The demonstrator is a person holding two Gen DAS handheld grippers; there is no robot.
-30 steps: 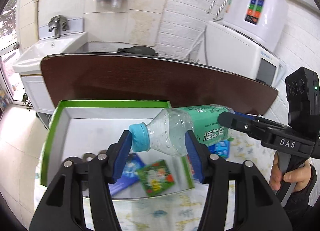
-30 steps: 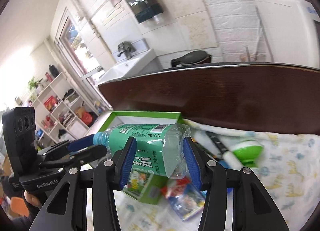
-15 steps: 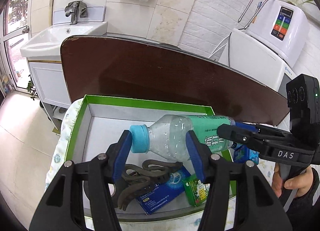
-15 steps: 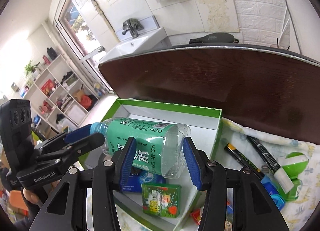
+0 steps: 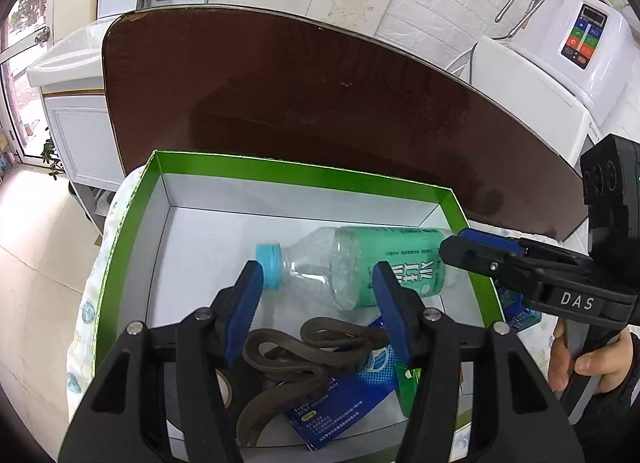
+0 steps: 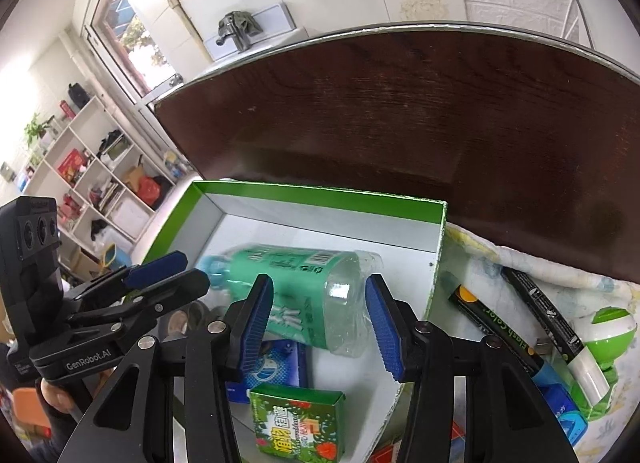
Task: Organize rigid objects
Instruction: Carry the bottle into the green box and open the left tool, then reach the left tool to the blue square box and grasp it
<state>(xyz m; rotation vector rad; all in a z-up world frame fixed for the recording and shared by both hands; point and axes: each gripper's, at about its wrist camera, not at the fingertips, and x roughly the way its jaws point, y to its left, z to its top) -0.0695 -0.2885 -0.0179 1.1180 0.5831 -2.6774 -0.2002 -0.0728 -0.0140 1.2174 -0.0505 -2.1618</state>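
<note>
If I part both grippers (image 5: 320, 299) (image 6: 318, 321) unevenly, the clear green-labelled plastic bottle (image 5: 360, 269) they bracket (clamping unclear) may roll inside the green-rimmed white cardboard box (image 5: 280, 171).

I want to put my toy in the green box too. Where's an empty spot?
The box has bare white floor along its far wall, behind the bottle, and in the far left corner. The near end is crowded: rubber strap, blue packet, small green box.
</note>
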